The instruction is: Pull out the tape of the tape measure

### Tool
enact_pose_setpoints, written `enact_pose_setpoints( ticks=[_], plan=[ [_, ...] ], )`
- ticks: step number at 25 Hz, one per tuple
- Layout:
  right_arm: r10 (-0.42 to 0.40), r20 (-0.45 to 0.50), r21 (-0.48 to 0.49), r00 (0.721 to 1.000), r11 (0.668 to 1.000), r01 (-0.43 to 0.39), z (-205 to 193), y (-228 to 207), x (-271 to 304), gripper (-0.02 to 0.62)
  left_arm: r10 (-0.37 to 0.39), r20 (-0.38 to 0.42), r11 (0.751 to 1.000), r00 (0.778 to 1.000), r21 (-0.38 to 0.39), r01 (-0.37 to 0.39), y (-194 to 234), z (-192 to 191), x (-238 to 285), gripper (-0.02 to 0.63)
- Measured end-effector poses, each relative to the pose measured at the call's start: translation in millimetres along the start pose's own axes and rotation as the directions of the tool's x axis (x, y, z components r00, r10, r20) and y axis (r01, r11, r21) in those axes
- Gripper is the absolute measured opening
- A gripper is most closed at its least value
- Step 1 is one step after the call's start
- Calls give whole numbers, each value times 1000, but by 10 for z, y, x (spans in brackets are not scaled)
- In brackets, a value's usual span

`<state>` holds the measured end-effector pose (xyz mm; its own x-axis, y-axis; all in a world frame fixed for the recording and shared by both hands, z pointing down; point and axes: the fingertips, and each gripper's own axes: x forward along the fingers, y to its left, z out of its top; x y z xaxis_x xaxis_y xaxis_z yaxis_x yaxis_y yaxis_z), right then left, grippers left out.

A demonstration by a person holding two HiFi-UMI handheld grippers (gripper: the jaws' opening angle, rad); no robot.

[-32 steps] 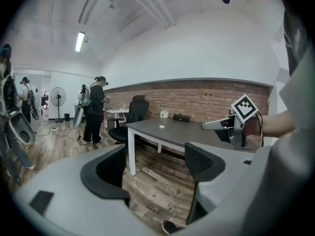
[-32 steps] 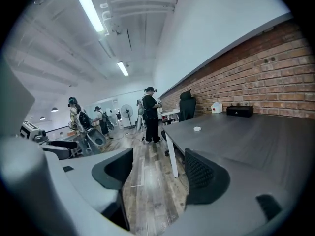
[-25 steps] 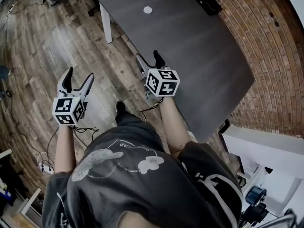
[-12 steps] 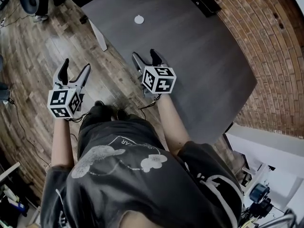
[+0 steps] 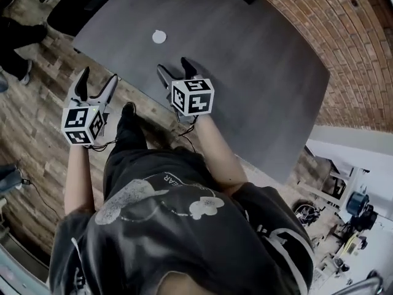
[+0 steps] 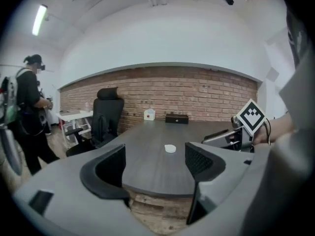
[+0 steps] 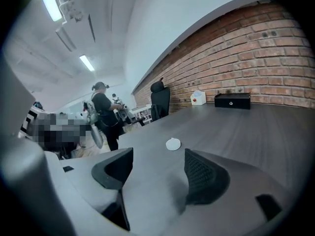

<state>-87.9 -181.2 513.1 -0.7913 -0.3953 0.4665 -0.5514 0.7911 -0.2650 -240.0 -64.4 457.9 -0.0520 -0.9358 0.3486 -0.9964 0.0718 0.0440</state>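
The left gripper [image 5: 98, 77] hangs short of the worktop [image 5: 258, 66] edge, jaws spread with nothing between them. Well ahead of both pairs of jaws lies the tape measure [image 5: 159, 37], a small white round case, untouched. The right gripper [image 5: 173, 67] hovers just over the worktop's near edge, jaws likewise spread and empty. The case looks light, hard and smooth, so it may skid. One pair of jaws should probably pinch it across its rim while the other takes the tape's end tab, which is too small to see. No writing on it is legible.
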Motion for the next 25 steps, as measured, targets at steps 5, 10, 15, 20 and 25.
enact_pose_setpoints(
  ticks=[5, 10, 15, 20, 25],
  plan=[
    [-92, -54, 12, 994, 996, 92, 117, -84, 464, 314, -138, -41, 990, 990, 37, 140, 368, 169, 689, 370],
    [-175, -118, -4, 977, 984, 176, 93, -92, 829, 313, -272, -104, 959, 957, 49, 278, 579, 148, 1113, 370],
    [-239, -167, -55, 957, 971, 233, 34, -166, 1162, 313, -366, -135, 925, 921, 61, 376, 651, 114, 1417, 370],
    [-285, -199, -88, 938, 958, 273, 19, -254, 1390, 313, -431, -164, 894, 888, 61, 445, 748, 70, 1598, 370],
    [-284, -237, -111, 929, 958, 264, 16, -295, 1538, 311, -475, -179, 868, 862, 65, 492, 770, 58, 1721, 370]
  ],
)
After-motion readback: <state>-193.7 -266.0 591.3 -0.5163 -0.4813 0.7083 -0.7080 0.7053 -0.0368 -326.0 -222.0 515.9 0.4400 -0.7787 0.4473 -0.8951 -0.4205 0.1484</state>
